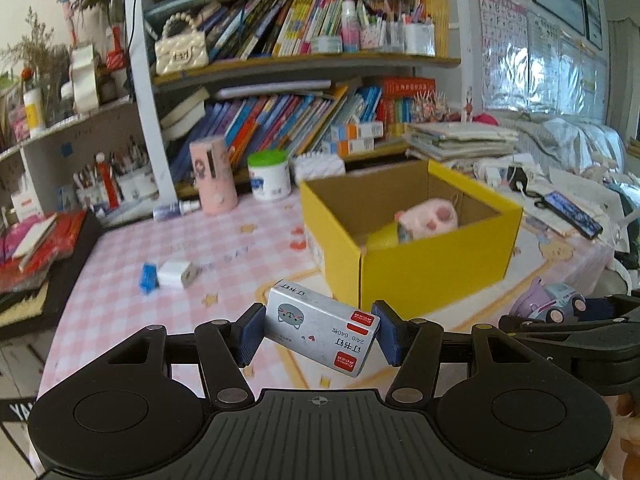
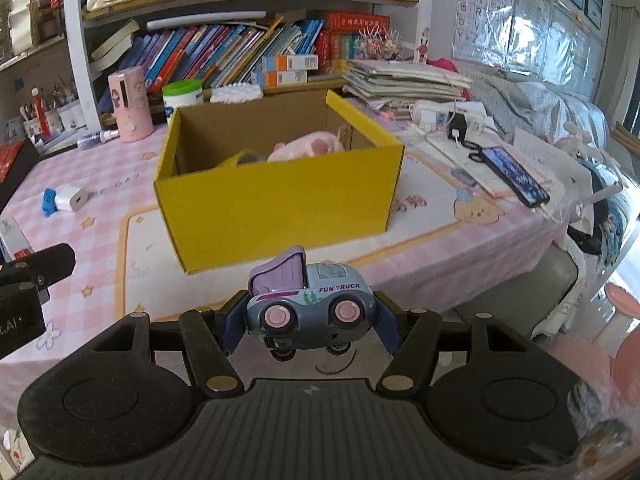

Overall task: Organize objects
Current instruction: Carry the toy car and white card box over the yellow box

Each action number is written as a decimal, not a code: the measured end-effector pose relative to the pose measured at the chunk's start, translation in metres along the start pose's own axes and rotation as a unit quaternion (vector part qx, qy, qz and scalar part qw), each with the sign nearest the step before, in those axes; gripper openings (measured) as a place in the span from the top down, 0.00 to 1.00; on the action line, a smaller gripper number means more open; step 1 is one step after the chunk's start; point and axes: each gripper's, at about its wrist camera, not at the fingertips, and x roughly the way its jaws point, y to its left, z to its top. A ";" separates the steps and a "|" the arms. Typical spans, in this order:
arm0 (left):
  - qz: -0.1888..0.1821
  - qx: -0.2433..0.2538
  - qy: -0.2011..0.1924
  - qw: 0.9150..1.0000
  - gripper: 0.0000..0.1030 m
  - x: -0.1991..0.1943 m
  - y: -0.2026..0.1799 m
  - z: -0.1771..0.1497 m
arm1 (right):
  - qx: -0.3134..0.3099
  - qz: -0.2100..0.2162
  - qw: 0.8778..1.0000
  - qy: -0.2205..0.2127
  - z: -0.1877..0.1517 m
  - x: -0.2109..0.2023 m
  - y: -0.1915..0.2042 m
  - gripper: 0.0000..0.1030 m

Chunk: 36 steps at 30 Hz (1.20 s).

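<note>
staple box (image 1: 320, 332) clamped in left claw (image 1: 318, 334)

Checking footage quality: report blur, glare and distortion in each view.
Left wrist view: staple box in the tongs is sharp, yellow box and shelves motion-soft, edges bowed. Right wrist view: toy truck crisp, window glare washing out the wall posters, corners dark.

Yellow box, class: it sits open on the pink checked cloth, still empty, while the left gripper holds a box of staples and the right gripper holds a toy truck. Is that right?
Not quite. The yellow box is not empty: the right wrist view shows a pink soft toy inside. The rest stands: open box on the pink checked cloth, left gripper holding the box of staples, right gripper holding the toy truck.
</note>
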 end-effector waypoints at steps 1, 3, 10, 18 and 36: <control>0.002 0.003 -0.007 1.000 0.45 0.001 -0.002 0.004 | 0.000 0.001 1.000 -0.004 0.005 0.002 -0.002 0.40; 0.007 0.008 -0.023 1.000 0.45 0.005 -0.006 0.015 | 0.001 0.001 1.000 -0.012 0.013 0.005 -0.006 0.40; 0.016 0.021 -0.058 0.998 0.45 0.024 -0.024 0.045 | 0.004 0.002 0.998 -0.056 0.056 0.021 -0.027 0.40; 0.035 0.009 -0.060 0.998 0.45 0.059 -0.040 0.069 | -0.011 0.021 0.995 -0.093 0.107 0.049 -0.044 0.40; 0.067 0.002 0.006 0.998 0.45 0.140 -0.065 0.088 | -0.087 0.104 0.989 -0.054 0.158 0.136 -0.046 0.40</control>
